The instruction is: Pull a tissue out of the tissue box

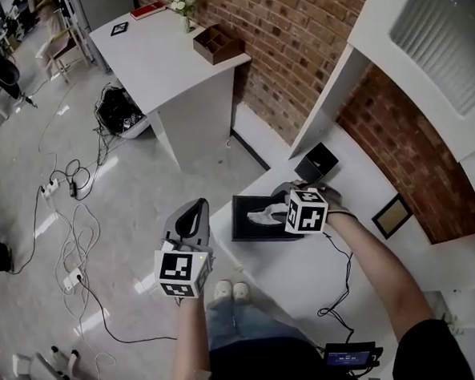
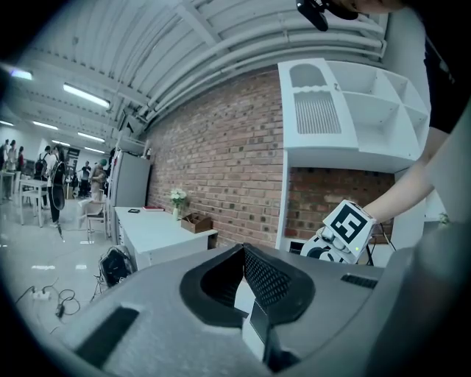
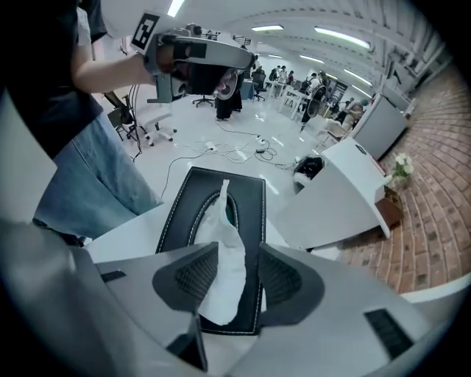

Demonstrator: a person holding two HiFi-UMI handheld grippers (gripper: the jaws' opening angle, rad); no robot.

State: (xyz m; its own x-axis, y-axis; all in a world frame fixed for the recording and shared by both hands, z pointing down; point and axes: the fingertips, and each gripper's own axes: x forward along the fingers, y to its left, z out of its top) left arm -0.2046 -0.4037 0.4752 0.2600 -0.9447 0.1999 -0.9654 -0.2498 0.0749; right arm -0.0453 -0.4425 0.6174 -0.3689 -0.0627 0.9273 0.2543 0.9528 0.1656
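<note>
The black tissue box (image 3: 182,213) is set near the edge of the white surface (image 1: 303,273). The tissue (image 3: 224,272) raised from its slot is straddled by the right gripper (image 3: 237,254), jaws spread, ready for pinching. The left gripper (image 2: 243,252) is kept clenched, empty, aside.

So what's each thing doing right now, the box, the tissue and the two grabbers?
tissue box: lying flat, slot facing up.
tissue: sticking up out of the slot, not pulled out yet.
right gripper: open, over the box, tissue between its jaws.
left gripper: shut, empty, held away from the box.
</note>
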